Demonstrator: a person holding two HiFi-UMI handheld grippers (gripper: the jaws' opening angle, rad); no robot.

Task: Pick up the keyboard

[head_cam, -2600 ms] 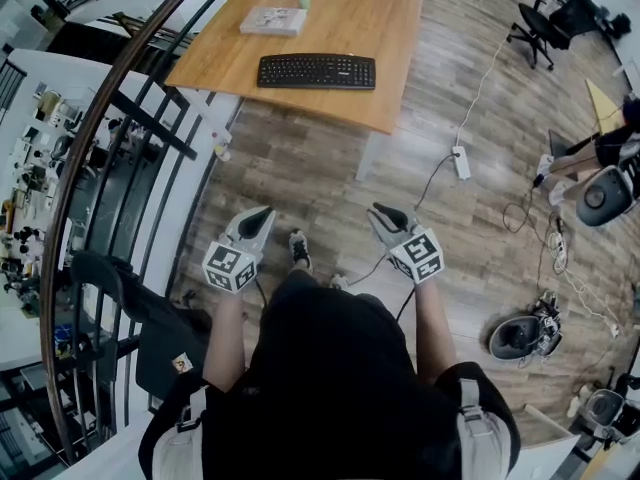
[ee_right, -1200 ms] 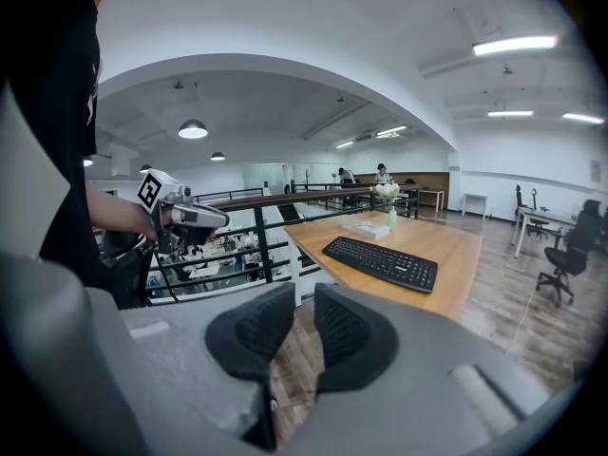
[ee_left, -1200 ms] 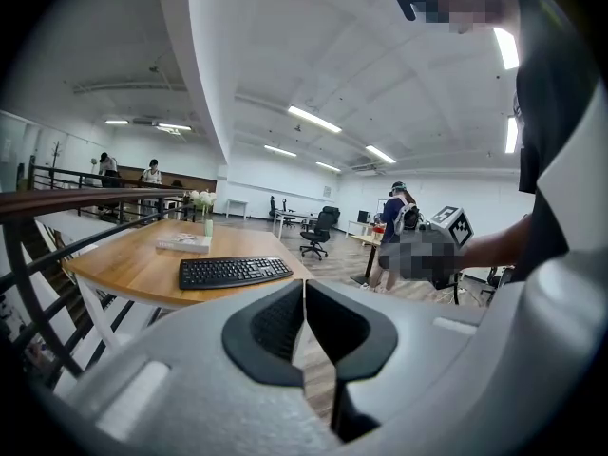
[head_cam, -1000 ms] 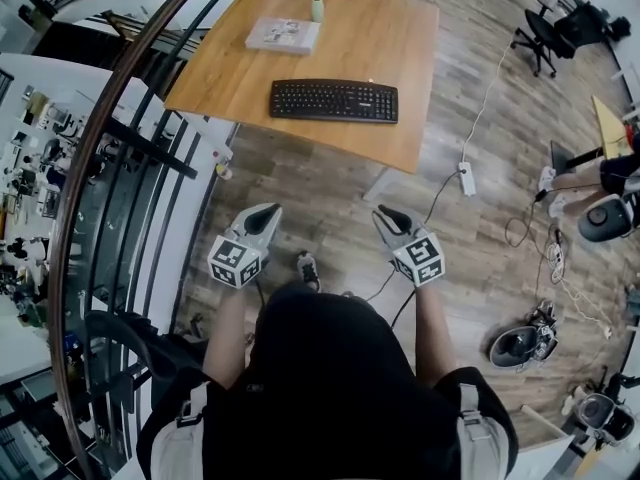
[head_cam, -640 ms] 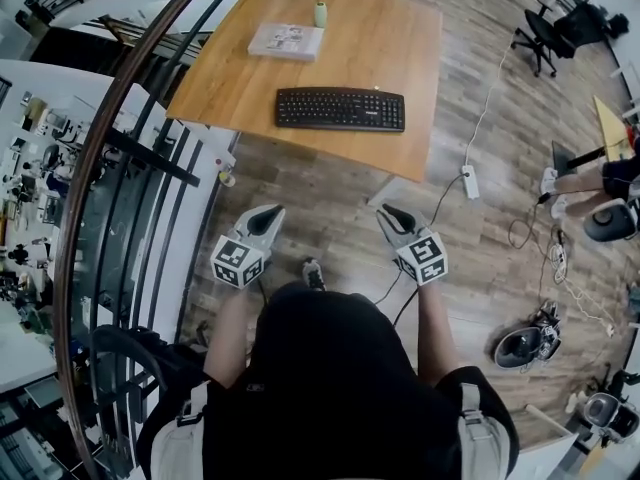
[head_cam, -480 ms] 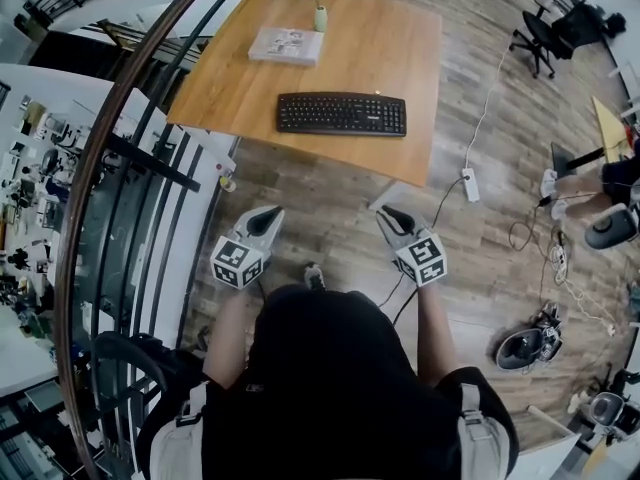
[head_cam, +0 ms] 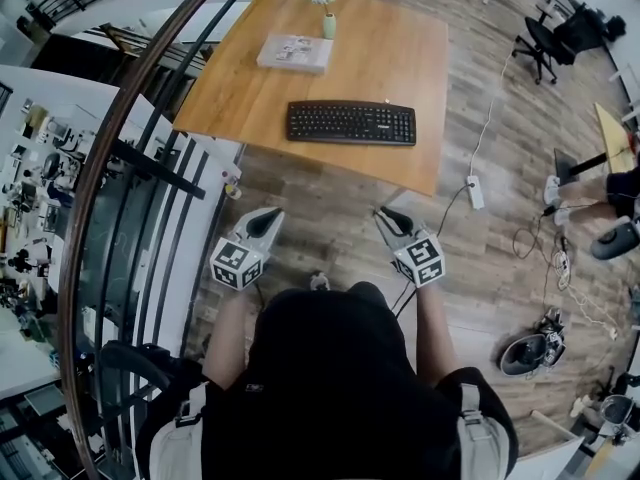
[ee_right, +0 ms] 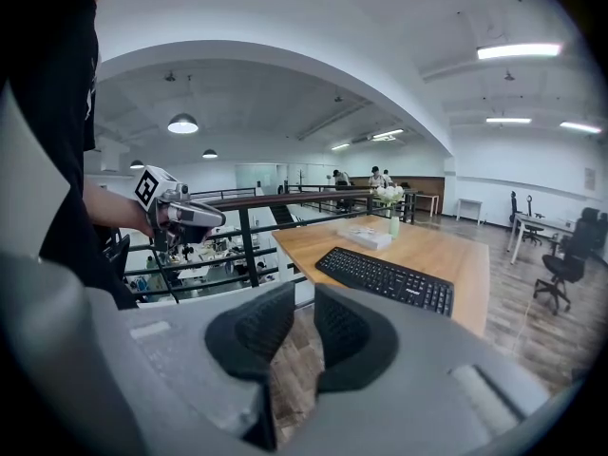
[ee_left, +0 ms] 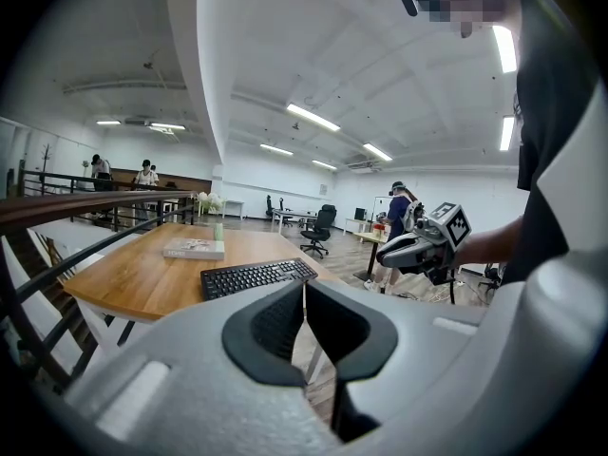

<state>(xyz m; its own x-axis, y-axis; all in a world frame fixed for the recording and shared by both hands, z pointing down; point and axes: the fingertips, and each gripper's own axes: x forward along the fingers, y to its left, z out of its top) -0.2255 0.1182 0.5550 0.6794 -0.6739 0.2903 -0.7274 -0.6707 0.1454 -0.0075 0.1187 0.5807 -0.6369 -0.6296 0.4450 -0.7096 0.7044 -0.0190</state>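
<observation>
Well, the table [head_cam: 420,63] has slid steadily down the head view over the last couple of seconds, and the keyboard [head_cam: 351,123] with it, so I read that as the person walking up to it. The gap has shrunk, but it isn't closed: a strip of wooden floor [head_cam: 320,193] shows between the table's near edge and both tools.

The keyboard itself hasn't shifted on the table. It lies flat near the front edge, its long side across my line of approach, with the book [head_cam: 295,53] and the small vase [head_cam: 328,25] well behind it (neither looks in the way).

The left gripper [head_cam: 262,221] and right gripper [head_cam: 390,216] are carried just as before, side by side ahead of the body and aimed slightly downward. In the left gripper view the fingers [ee_left: 275,326] are pressed together with nothing between them. In the right gripper view the fingers [ee_right: 261,335] are closed too, with only a sliver of floor showing through.

For the task, I'd judge this is still the approach. Nothing has been grasped, and the fingers will have to spread before either tool can take an end of the keyboard. The railing [head_cam: 130,128] runs close along my left.
</observation>
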